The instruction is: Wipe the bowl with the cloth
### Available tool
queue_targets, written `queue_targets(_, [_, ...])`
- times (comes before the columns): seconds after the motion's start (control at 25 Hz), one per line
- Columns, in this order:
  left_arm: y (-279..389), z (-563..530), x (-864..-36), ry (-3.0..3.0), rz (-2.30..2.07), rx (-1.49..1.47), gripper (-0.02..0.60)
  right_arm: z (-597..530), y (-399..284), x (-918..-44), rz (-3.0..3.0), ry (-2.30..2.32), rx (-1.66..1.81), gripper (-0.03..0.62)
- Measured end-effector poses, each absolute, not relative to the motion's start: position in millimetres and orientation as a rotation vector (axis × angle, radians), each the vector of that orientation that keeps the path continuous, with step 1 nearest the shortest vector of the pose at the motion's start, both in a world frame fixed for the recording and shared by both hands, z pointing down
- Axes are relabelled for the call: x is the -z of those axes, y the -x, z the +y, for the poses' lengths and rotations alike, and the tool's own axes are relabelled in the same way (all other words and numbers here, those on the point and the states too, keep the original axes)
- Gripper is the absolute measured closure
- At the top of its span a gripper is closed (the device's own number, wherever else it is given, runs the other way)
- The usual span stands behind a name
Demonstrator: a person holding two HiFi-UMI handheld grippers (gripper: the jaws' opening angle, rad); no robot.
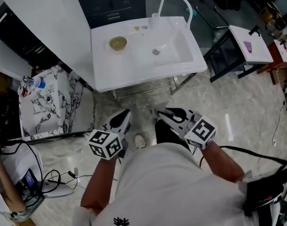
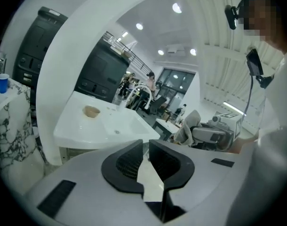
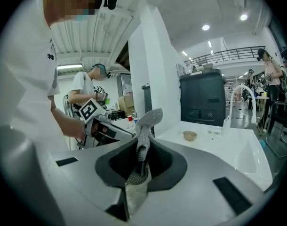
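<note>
Right gripper view showed my right hand-held gripper (image 3: 144, 147) pinching the cloth (image 3: 150, 119); reaching the far bowl (image 3: 189, 135) needed, I judged, that pinch firm.

From the head view my right gripper (image 1: 163, 114) hides the cloth (image 3: 146, 126) it pinches (only its own view shows that weave), and the cloth's lower end is lost under my own casing. The bowl (image 1: 118, 43) on the white sink counter (image 1: 134, 74) is too small to read inside.
</note>
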State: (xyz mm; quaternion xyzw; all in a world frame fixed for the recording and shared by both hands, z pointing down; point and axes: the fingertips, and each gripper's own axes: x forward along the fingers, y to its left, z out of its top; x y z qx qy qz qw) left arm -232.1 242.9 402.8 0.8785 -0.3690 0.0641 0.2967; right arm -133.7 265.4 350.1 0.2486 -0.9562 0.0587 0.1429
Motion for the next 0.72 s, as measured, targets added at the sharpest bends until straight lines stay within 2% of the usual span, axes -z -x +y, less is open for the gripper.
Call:
queue_targets(0.08, [235,217,-410,-2.305,-0.988,-0.168,0.506,240,132,-353,-2.761,-0.739,-0.183,0.551])
queue_targets(0.16, [238,187,-418,-2.267,-1.008,-0.16,0.492,212,130,-358,-2.759,-0.746,-0.203,0.551])
queue_targets(0.72, [255,-50,-496,-1.752,-1.278,0.001,0.457,7,83,-362,-2.811,-0.499,-0.083,0.551])
